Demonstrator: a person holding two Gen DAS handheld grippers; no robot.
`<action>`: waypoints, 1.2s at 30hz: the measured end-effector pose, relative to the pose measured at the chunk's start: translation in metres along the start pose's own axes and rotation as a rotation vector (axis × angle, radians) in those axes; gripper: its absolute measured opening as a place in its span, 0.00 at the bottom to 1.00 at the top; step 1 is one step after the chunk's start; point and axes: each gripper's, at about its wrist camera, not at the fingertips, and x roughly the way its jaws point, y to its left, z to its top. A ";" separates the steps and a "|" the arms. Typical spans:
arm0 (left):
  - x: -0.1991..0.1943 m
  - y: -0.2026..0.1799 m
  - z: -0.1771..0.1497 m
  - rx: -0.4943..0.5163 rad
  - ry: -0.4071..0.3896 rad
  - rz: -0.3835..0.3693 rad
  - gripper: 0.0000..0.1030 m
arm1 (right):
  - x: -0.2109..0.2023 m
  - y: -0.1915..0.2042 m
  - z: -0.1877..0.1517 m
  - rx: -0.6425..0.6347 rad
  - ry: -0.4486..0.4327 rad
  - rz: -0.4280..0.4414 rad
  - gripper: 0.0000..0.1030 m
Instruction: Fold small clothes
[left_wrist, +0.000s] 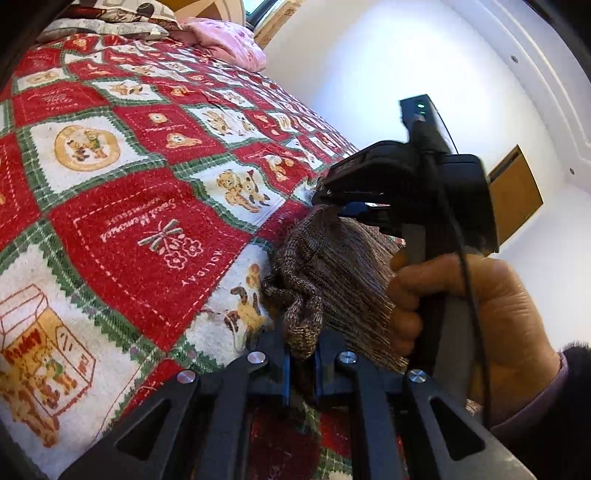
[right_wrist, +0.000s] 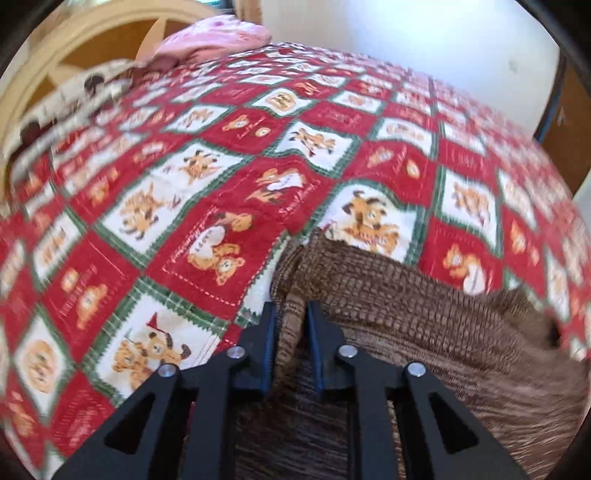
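A red-and-white teddy-bear bedspread (left_wrist: 140, 229) fills the left side. On it lies the brown knit garment (left_wrist: 325, 266) — the left gripper (left_wrist: 301, 354) is clamped on a bunched edge. Further right, the right gripper (right_wrist: 290, 314) pinches another fold, a hand (left_wrist: 480, 314) holding its handle.

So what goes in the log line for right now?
left gripper: shut on brown knit | right gripper: shut on brown knit | surface: patchwork bedspread
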 end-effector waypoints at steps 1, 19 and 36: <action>0.000 0.000 0.001 0.005 0.004 -0.004 0.08 | -0.002 -0.004 0.000 0.025 0.002 0.023 0.15; -0.033 -0.136 -0.016 0.570 -0.092 -0.154 0.07 | -0.119 -0.149 -0.020 0.352 -0.162 0.311 0.13; 0.014 -0.261 -0.110 0.887 0.055 -0.339 0.06 | -0.153 -0.288 -0.080 0.371 -0.154 0.209 0.13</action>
